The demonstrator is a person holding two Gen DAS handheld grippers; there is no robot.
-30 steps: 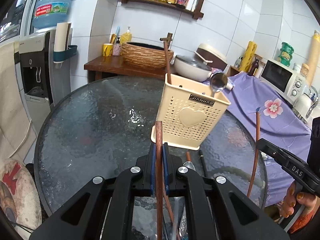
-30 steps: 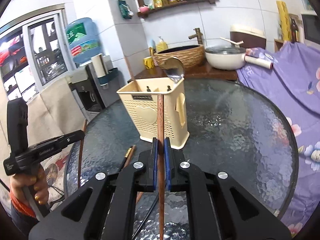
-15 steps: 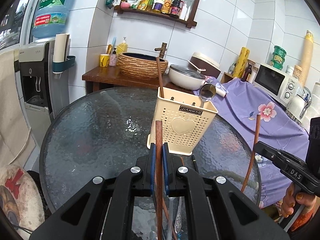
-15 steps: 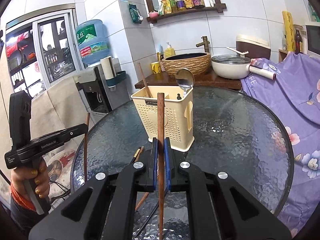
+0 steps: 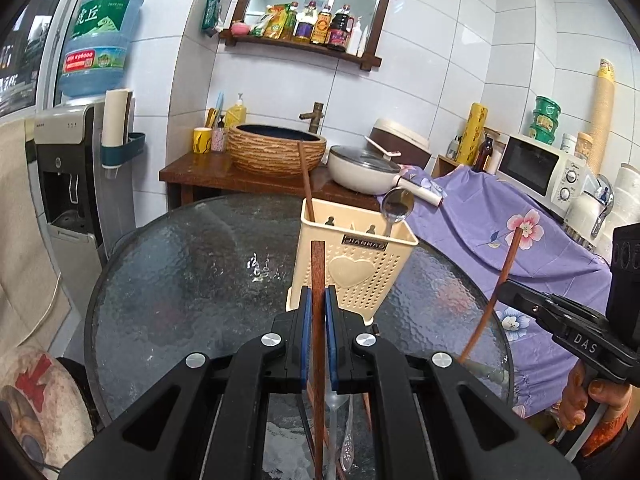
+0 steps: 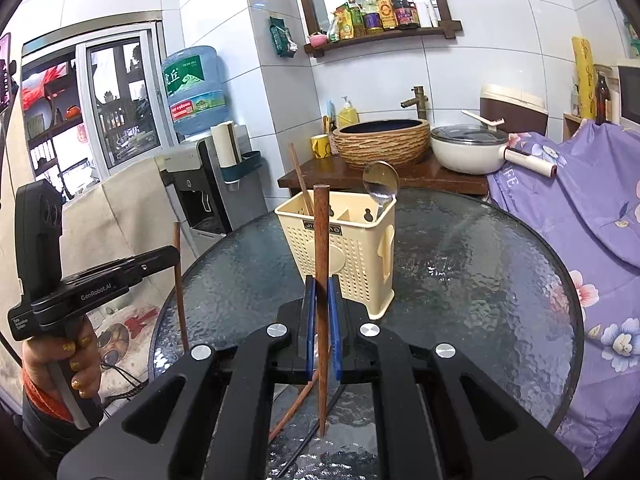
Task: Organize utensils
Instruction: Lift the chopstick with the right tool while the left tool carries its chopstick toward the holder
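L gripper (image 5: 316,312) clamped on upright chopstick (image 5: 318,280); R gripper (image 6: 321,300) likewise w/ second chopstick (image 6: 321,240). Both short of cream holder (image 5: 352,268) on glass table (image 5: 180,280). Step: carry. Next: align tips over compartment, lower, release.

- Left claw (image 5: 316,320): a matte black plastic body is seen, with blue pads lining its two fingers (image 5: 306,336) and four round silver screws.
- Right claw (image 6: 319,312): the same black build, blue pads and silver screws are shown.
- White lettering is printed on both black handles.
- Gold glitter polish is worn on the nails of the left hand (image 6: 68,364), above an orange sleeve cuff (image 6: 40,396).
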